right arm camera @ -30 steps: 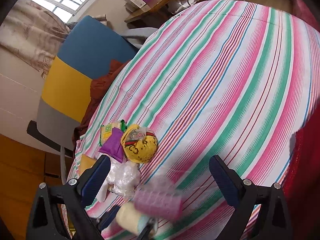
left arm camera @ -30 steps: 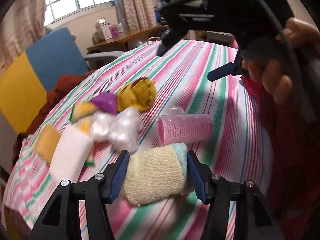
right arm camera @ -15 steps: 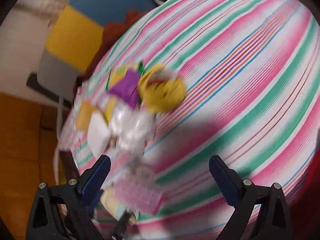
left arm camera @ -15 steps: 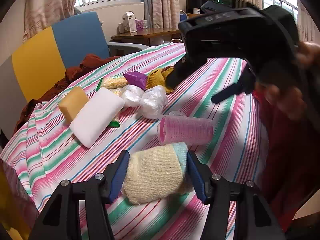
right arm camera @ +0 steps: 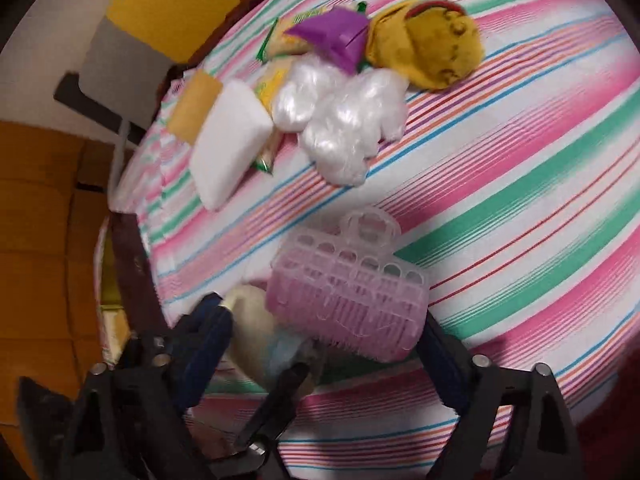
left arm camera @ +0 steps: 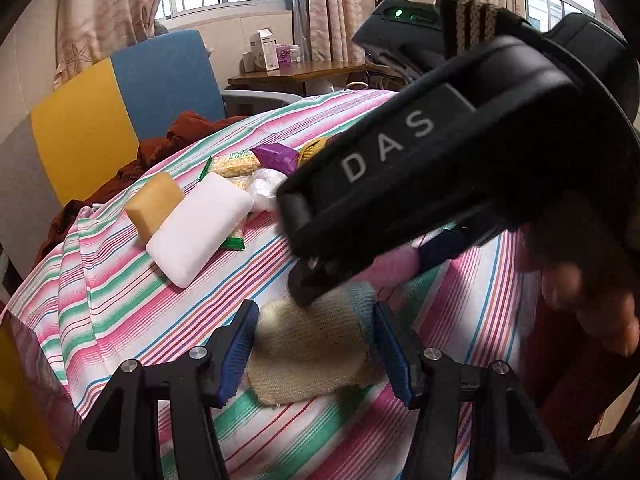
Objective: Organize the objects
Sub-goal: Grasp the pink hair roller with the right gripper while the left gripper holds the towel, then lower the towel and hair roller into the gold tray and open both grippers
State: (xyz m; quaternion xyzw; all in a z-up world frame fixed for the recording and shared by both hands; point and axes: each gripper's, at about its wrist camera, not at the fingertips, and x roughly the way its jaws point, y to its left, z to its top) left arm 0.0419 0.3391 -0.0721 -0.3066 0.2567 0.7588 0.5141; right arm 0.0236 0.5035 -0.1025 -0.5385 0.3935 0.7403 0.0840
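Moved: right gripper (right arm camera: 320, 344) has been brought down over the pink hair roller (right arm camera: 348, 304), now between its closing jaws; contact cannot be told.
Left gripper (left arm camera: 314, 348): clamped on the rolled beige sock (left arm camera: 308, 348).
Location: both items lie on the striped worktop (left arm camera: 120, 280), touching.
Nearby: white sponge (left arm camera: 200, 228).

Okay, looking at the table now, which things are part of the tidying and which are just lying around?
In hand: rolled knit sock in left gripper; pink hair roller between closing right gripper.

Lying about: white sponge, yellow pouch, plastic bags.
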